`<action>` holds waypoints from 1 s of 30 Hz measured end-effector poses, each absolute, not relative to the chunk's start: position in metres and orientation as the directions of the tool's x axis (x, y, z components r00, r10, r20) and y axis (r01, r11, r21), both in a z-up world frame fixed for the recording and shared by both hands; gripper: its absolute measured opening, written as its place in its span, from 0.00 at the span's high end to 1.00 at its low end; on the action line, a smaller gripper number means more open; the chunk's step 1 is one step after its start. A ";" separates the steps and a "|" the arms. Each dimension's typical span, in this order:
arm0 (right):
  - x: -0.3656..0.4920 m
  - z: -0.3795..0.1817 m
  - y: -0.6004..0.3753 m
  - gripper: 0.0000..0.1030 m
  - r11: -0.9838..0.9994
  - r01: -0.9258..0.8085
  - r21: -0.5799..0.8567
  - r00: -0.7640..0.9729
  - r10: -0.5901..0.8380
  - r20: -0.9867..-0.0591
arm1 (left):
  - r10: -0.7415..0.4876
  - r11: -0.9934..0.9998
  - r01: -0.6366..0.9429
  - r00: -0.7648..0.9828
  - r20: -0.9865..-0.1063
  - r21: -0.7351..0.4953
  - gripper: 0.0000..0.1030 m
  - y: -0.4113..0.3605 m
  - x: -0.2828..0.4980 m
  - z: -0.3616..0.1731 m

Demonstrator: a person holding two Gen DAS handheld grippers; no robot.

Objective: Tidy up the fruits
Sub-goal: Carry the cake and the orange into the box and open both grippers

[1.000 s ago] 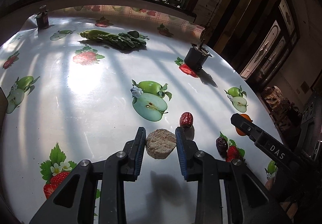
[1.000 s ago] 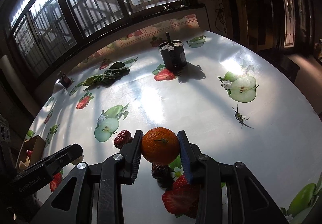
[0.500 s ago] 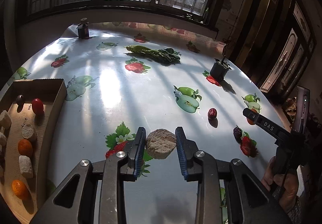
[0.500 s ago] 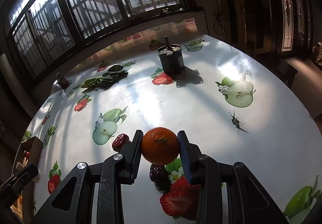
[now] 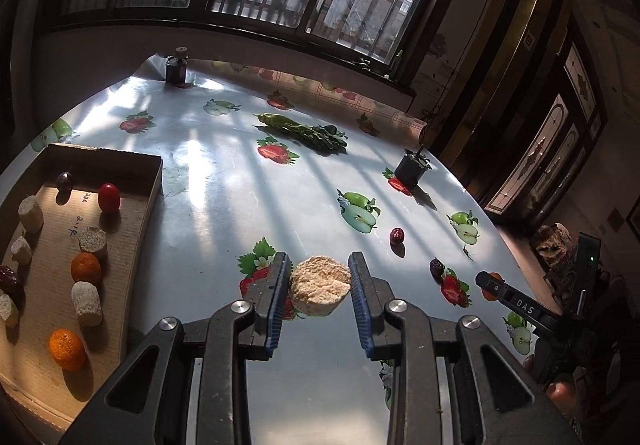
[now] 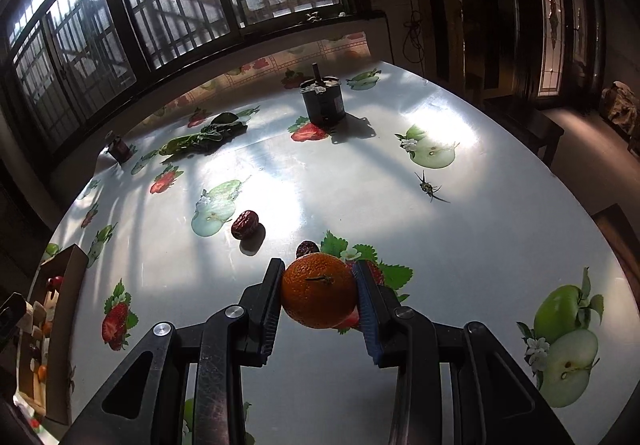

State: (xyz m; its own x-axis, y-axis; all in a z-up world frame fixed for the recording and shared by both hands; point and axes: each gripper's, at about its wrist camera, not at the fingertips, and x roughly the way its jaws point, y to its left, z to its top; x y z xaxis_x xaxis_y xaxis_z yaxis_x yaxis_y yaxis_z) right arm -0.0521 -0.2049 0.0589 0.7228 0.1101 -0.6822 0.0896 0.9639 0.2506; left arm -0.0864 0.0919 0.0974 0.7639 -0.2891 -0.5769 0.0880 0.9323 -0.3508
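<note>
Left gripper (image 5: 319, 281) jaws hold a beige chunk (image 5: 320, 286); right gripper (image 6: 320, 295) jaws hold an orange (image 6: 319, 290) — both above the surface (image 5: 224, 205).

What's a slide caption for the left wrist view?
Left gripper carrying a beige porous chunk toward the cardboard tray of sorted fruit.

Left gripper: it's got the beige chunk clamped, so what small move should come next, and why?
Probably carry it left over the cardboard box before releasing. The left gripper grips the beige chunk over bare table, right of the box wall, and similar chunks lie in a row inside the box, with open floor beside them.
</note>
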 end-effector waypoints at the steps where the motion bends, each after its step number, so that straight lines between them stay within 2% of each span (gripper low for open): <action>1: -0.061 0.062 -0.204 0.64 0.965 0.085 0.249 0.725 0.112 -0.679 | -0.293 0.932 0.093 0.764 -0.574 -0.351 0.72 0.091 -0.089 0.097; 9: -0.101 0.071 -0.164 0.64 0.977 -0.007 0.215 0.723 0.153 -0.674 | -0.304 0.930 0.116 0.777 -0.551 -0.350 0.72 0.105 -0.114 0.100; 14: -0.104 0.077 -0.119 0.64 0.971 -0.109 0.212 0.710 0.225 -0.667 | -0.259 0.939 0.081 0.805 -0.533 -0.334 0.72 0.134 -0.130 0.107; 24: -0.106 0.083 -0.014 0.63 0.924 -0.330 0.194 0.647 0.371 -0.666 | -0.102 0.950 -0.090 0.814 -0.572 -0.298 0.72 0.226 -0.159 0.094; 30: -0.106 0.082 0.037 0.63 0.856 -0.456 0.243 0.564 0.489 -0.665 | 0.000 0.927 -0.234 0.782 -0.624 -0.293 0.72 0.283 -0.169 0.083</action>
State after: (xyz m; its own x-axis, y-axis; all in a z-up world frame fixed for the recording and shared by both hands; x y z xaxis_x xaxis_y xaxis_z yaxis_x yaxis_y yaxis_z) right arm -0.1057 0.0369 0.0817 0.5638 0.4894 -0.6653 -0.4560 0.8561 0.2433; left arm -0.1685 0.2834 0.0830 0.7815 0.0000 -0.6239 -0.2342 0.9268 -0.2934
